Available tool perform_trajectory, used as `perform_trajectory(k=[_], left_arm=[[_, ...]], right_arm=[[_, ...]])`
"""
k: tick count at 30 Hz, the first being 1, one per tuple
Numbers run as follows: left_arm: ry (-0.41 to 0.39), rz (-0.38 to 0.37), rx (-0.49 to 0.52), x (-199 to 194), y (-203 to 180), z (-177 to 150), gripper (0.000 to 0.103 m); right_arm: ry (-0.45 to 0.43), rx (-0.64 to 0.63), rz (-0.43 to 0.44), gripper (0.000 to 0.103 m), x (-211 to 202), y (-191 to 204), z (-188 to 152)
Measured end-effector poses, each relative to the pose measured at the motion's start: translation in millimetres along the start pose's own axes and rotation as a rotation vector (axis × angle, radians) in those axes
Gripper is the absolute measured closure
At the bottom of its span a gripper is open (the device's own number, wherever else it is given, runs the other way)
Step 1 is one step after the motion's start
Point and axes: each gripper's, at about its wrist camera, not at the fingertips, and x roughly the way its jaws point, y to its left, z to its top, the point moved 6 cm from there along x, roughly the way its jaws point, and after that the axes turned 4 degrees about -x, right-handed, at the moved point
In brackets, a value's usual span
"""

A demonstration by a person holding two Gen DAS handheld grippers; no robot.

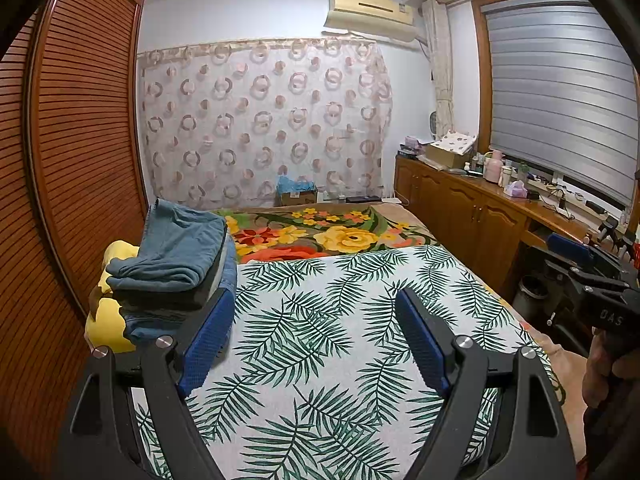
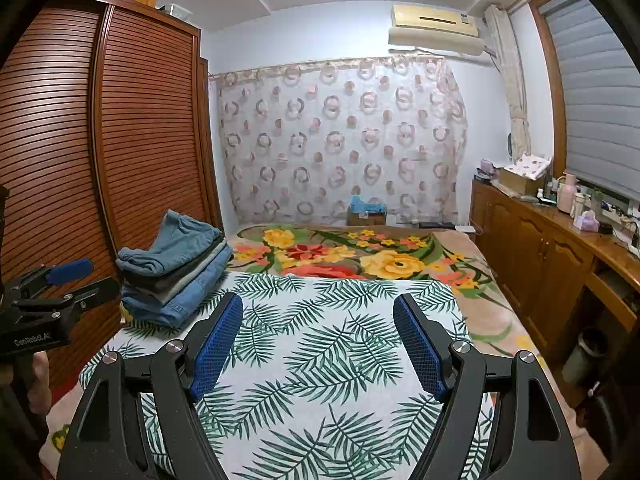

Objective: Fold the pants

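Both tools hang over the near end of the bed, and neither has anything in it. The left tool [image 1: 316,312] has its blue pads spread wide, with only the palm-leaf sheet [image 1: 320,320] showing between them. The right tool [image 2: 318,320] stands the same: jaws apart, empty, leaf print in the gap. From the left wrist view the right tool sits off at the right edge of the bed, a hand [image 1: 604,368] wrapped round its grip. From the right wrist view the left tool [image 2: 60,280] shows at the left edge, above the bed's side.

And the pants? A stack of folded pants [image 2: 176,272] rests at the left edge of the bed, right by the slatted wardrobe [image 2: 148,128]. A teal pair is on top, darker and grey layers sit under it, and blue denim is at the bottom. In the left wrist view the stack rises just behind the left tool's left finger [image 1: 208,340], with something yellow [image 1: 106,320] beneath and beside it. Beyond the leaf sheet a floral blanket [image 2: 360,256] covers the far end of the bed. Both tools are clear of the stack.
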Motion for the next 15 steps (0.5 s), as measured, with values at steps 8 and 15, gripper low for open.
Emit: perform_trajectory(k=[8, 15], left_arm=[[-0.001, 0.0, 0.0, 0.2, -0.2, -0.6, 0.02], [0.0, 0.0, 0.001, 0.4, -0.1, -1.4, 0.02]], right_arm=[[0.0, -0.001, 0.0, 0.024, 0.0, -0.2, -0.1], [0.0, -0.001, 0.0, 0.024, 0.1, -0.4, -0.2]])
